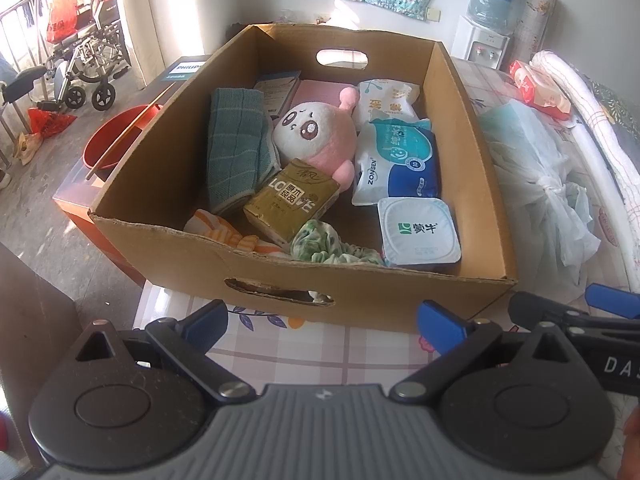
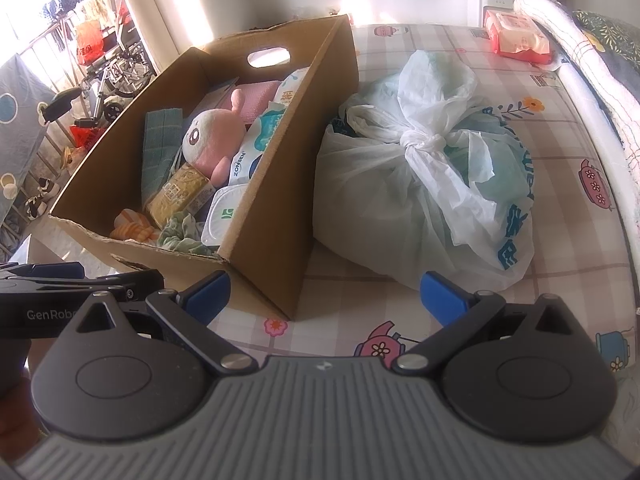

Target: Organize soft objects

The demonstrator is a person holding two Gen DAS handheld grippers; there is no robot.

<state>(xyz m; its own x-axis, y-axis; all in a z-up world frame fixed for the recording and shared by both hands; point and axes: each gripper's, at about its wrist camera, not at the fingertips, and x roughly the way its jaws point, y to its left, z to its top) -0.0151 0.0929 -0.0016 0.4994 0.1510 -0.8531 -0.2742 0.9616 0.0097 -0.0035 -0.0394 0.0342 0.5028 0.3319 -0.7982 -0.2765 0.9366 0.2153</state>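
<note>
A cardboard box (image 1: 256, 272) (image 2: 276, 216) stands on the checked table. Inside lie a pink and white plush toy (image 1: 316, 132) (image 2: 214, 136), a folded teal cloth (image 1: 236, 144), a gold tissue pack (image 1: 290, 200), an orange striped cloth (image 1: 224, 234), a green floral scrunchie (image 1: 328, 244), wet-wipe packs (image 1: 400, 160) and a white yogurt cup (image 1: 418, 230). My left gripper (image 1: 322, 322) is open and empty, just before the box's near wall. My right gripper (image 2: 324, 300) is open and empty, near the box's right corner, before a tied white plastic bag (image 2: 424, 184).
The bag also shows in the left wrist view (image 1: 536, 184), right of the box. A red tissue pack (image 2: 516, 36) lies at the table's far right. A rolled quilt (image 2: 580, 68) borders the right edge. A red basin (image 1: 116, 136) and wheelchair (image 1: 88, 68) stand left of the table.
</note>
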